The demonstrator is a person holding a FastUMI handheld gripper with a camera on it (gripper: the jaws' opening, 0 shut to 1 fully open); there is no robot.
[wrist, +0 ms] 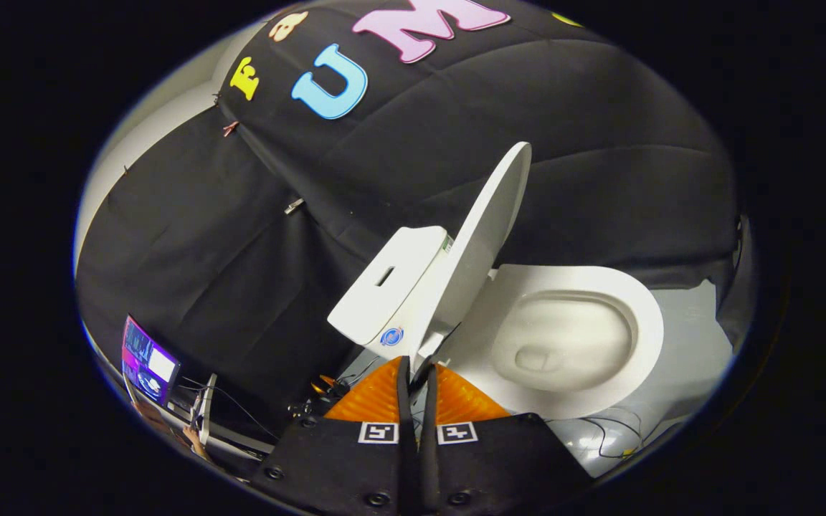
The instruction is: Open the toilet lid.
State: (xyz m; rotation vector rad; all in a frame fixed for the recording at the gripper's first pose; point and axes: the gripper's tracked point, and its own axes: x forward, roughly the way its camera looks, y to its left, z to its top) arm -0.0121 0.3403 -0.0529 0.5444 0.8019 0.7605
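Note:
A white toilet stands ahead of my fingers, seen tilted. Its lid point(488, 236) is raised upright and leans back against the tank point(391, 283). The seat ring point(628, 301) and the bowl point(563, 344) lie uncovered beyond the fingers, to the right of the lid. My gripper point(416, 369) is shut, the two fingers almost touching with nothing between them. Their tips sit close in front of the tank's base and the lid hinge, apart from the lid.
Black cloth walls point(241, 236) stand behind the toilet. A lit screen point(149, 362) and cables lie off to the left, with a hand point(194, 438) near them. Pale floor point(692, 337) shows around the bowl, with a thin cable point(603, 433) on it.

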